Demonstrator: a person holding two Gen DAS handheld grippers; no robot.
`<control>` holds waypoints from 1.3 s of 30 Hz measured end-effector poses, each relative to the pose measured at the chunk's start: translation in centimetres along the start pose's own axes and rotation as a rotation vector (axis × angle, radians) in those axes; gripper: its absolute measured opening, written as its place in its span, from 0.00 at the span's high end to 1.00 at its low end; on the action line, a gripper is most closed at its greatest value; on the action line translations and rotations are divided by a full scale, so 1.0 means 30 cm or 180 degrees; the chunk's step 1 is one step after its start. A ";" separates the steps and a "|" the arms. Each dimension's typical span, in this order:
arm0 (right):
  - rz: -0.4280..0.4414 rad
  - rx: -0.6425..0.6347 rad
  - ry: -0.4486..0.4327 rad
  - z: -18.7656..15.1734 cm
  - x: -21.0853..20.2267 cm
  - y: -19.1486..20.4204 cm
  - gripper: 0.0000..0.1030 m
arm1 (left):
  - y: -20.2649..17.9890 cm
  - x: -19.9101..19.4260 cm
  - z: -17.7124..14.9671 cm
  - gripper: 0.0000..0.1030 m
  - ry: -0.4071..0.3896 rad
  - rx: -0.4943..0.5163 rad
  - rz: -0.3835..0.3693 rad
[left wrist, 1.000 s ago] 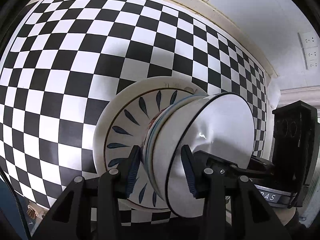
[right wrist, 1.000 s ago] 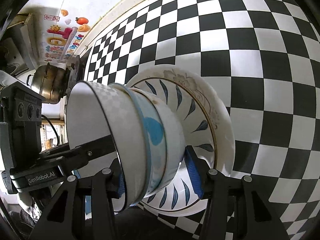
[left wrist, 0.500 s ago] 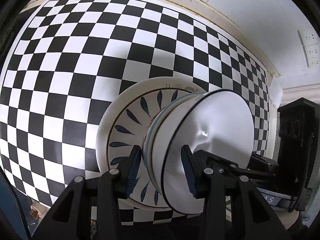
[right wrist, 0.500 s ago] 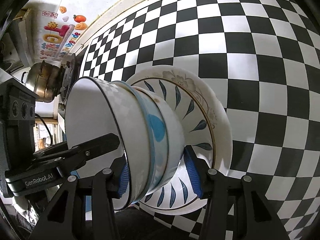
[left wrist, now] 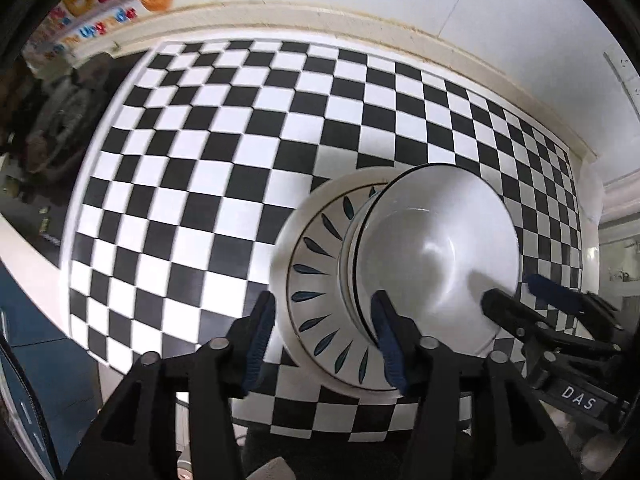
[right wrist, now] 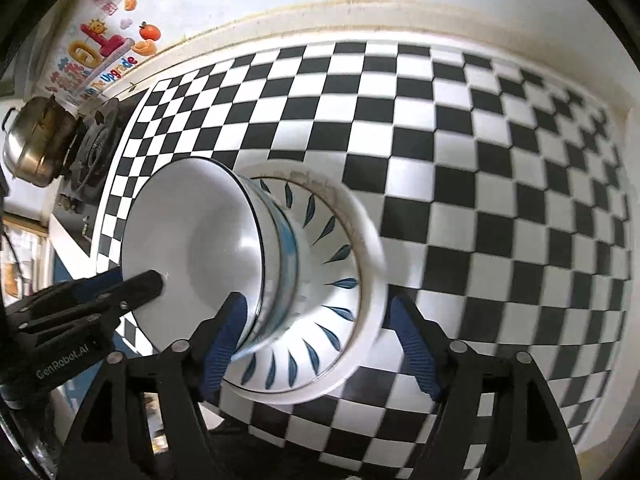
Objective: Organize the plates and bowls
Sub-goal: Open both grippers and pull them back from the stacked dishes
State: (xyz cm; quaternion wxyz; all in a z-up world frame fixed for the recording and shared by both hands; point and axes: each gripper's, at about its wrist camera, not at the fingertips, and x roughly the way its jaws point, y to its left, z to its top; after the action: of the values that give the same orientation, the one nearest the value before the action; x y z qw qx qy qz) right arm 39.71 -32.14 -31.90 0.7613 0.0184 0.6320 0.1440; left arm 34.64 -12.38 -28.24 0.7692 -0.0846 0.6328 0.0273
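Now both tools are opening: the left tool [left wrist: 324, 336] and right tool [right wrist: 320, 344] straddle but no longer pinch the bowls [right wrist: 224, 248], nested on plates [right wrist: 352, 280] on the worktop [right wrist: 480, 200].

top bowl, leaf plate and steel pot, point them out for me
top bowl [right wrist: 200, 240], right wrist view, on its white inside
leaf plate [left wrist: 316, 280], left wrist view, on its blue leaf band
steel pot [right wrist: 36, 144], right wrist view, on its shiny side

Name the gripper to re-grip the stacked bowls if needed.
Right, probably: both grippers' jaws are opening, but the right gripper straddles the stacked white bowls and the leaf-patterned plate rim with more room than the left gripper.
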 end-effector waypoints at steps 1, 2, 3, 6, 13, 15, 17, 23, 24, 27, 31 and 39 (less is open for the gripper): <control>-0.0053 -0.0023 -0.0042 -0.007 -0.019 0.006 0.22 | -0.002 -0.025 -0.011 0.42 -0.0074 0.0003 0.0030; -0.0121 -0.0062 -0.0112 -0.016 -0.048 0.019 0.22 | -0.004 -0.039 -0.016 0.33 -0.0127 0.0011 0.0039; -0.0168 -0.0090 -0.0168 -0.023 -0.071 0.030 0.21 | -0.007 -0.060 -0.024 0.31 -0.0206 0.0029 0.0060; -0.0328 -0.0159 -0.0348 -0.055 -0.151 0.077 0.21 | -0.015 -0.127 -0.046 0.21 -0.0427 0.0112 0.0112; -0.0491 -0.0040 -0.0758 -0.154 -0.338 0.194 0.19 | 0.034 -0.331 -0.128 0.18 -0.0886 0.0338 0.0089; -0.0508 0.0037 -0.0868 -0.200 -0.392 0.241 0.19 | 0.056 -0.391 -0.159 0.18 -0.0979 0.0420 0.0105; -0.0521 0.0101 -0.1001 -0.255 -0.452 0.289 0.19 | 0.079 -0.452 -0.190 0.18 -0.1062 0.0512 0.0093; -0.0573 0.0262 -0.1371 -0.448 -0.654 0.426 0.18 | 0.124 -0.626 -0.321 0.18 -0.1372 0.0738 0.0063; -0.0589 0.0282 -0.1416 -0.476 -0.682 0.445 0.18 | 0.129 -0.652 -0.343 0.18 -0.1407 0.0773 0.0065; -0.0632 0.0326 -0.1507 -0.566 -0.769 0.505 0.18 | 0.146 -0.729 -0.420 0.18 -0.1439 0.0835 -0.0010; -0.0693 0.0317 -0.1641 -0.685 -0.874 0.577 0.18 | 0.162 -0.793 -0.503 0.18 -0.1456 0.0858 -0.0057; -0.0756 0.0244 -0.1865 -0.899 -1.041 0.673 0.17 | 0.196 -0.963 -0.661 0.18 -0.1655 0.0780 -0.0178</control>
State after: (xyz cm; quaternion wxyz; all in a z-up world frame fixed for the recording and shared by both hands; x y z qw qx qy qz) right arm 4.68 -24.54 -3.17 0.9211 0.0138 0.3885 0.0188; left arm 8.85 -7.96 -4.20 0.9106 0.0014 0.4103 -0.0499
